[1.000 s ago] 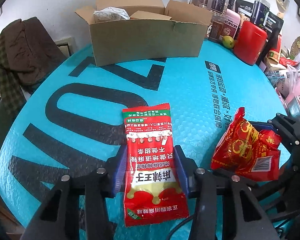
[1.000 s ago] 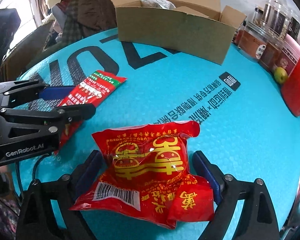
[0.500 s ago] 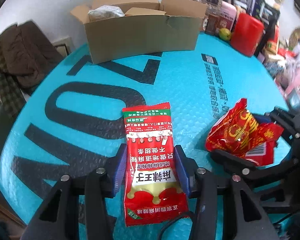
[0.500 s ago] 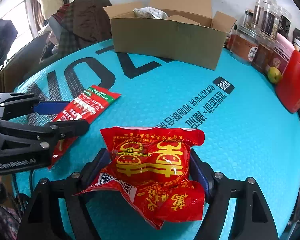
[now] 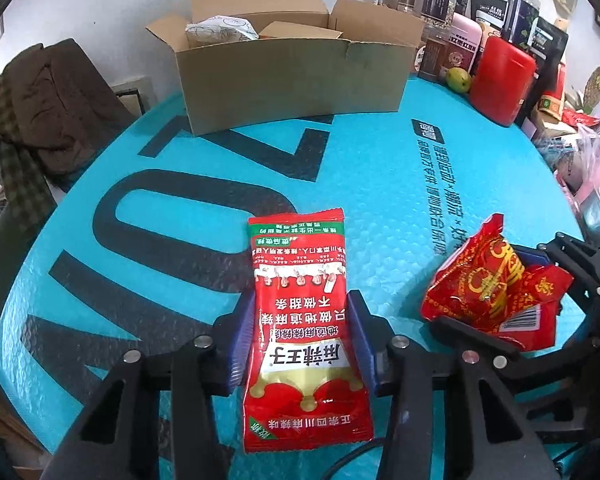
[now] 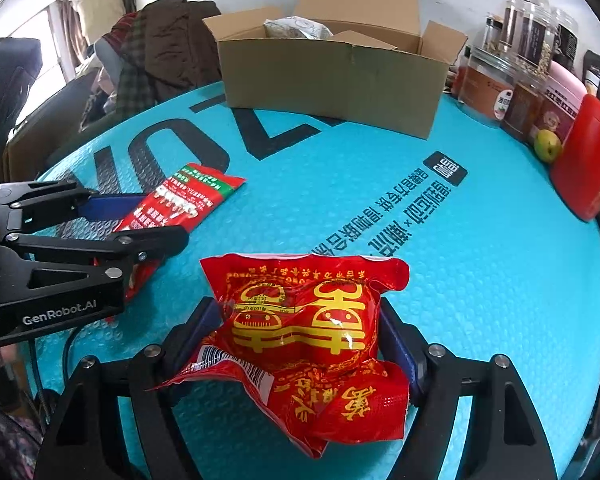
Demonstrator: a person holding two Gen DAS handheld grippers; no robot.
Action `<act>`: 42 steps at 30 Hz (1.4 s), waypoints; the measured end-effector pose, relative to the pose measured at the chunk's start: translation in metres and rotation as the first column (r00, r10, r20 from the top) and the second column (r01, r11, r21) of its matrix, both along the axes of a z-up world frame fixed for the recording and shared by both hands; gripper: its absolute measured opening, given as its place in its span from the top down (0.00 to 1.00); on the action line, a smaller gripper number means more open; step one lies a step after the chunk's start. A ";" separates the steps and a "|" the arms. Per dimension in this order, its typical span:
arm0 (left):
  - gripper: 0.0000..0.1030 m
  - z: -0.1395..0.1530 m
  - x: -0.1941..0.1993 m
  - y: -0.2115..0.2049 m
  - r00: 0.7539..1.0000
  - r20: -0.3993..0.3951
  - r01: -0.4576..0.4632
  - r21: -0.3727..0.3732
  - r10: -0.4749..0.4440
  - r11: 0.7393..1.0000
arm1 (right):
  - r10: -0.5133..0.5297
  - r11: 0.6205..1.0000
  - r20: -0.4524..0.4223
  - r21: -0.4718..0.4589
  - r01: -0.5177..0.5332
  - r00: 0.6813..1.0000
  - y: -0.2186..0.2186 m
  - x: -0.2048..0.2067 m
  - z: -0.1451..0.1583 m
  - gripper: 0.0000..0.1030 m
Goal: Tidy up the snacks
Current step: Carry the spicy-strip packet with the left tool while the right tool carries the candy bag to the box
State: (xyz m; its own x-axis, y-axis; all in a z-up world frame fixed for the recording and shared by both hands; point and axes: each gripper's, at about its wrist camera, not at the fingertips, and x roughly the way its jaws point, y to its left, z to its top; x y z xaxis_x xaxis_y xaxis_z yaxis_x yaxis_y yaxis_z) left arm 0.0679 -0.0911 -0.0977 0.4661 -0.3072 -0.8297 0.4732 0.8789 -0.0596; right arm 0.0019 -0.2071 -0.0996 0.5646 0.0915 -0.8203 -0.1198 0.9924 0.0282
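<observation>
My left gripper (image 5: 300, 336) is shut on a long flat red snack packet (image 5: 302, 320), held just above the teal table cover. It also shows in the right wrist view (image 6: 180, 204). My right gripper (image 6: 300, 340) is shut on a puffy red snack bag with gold characters (image 6: 304, 340), lifted off the table; the bag shows at the right of the left wrist view (image 5: 488, 284). An open cardboard box (image 5: 292, 76) stands at the far side with a white packet (image 5: 222, 30) inside.
Jars, a red canister (image 5: 502, 76) and a green fruit (image 5: 458, 79) crowd the back right. A pile of brown clothes (image 5: 40, 108) lies off the table's left. The teal cover (image 5: 380, 184) spans between the grippers and the box.
The right gripper's jaws have closed in on the puffy red bag and lifted it. Both grippers have risen slightly with their packets; the box looks a little nearer.
</observation>
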 end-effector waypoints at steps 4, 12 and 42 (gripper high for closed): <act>0.57 0.003 -0.003 0.002 1.000 -0.006 0.000 -0.020 0.000 1.000 | -0.002 1.000 -0.002 0.023 0.002 1.000 -0.002 -0.003 0.001 0.25; 0.57 0.016 -0.008 0.003 1.000 0.010 0.013 -0.055 -0.012 0.998 | -0.024 0.997 0.014 0.075 0.023 1.000 -0.007 -0.011 0.012 0.25; 0.57 0.127 -0.002 -0.006 0.962 0.269 0.110 -0.215 -0.049 0.970 | -0.014 0.995 0.244 0.102 -0.011 0.970 -0.018 -0.008 0.108 0.25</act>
State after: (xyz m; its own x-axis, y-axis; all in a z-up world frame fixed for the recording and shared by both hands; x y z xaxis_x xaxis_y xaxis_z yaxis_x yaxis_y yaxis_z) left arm 0.0654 -0.0973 0.0290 0.6226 -0.5172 -0.5873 0.5666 0.8156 -0.1177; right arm -0.0057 -0.2255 0.0086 0.7467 0.1665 -0.6440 -0.1344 0.9860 0.0990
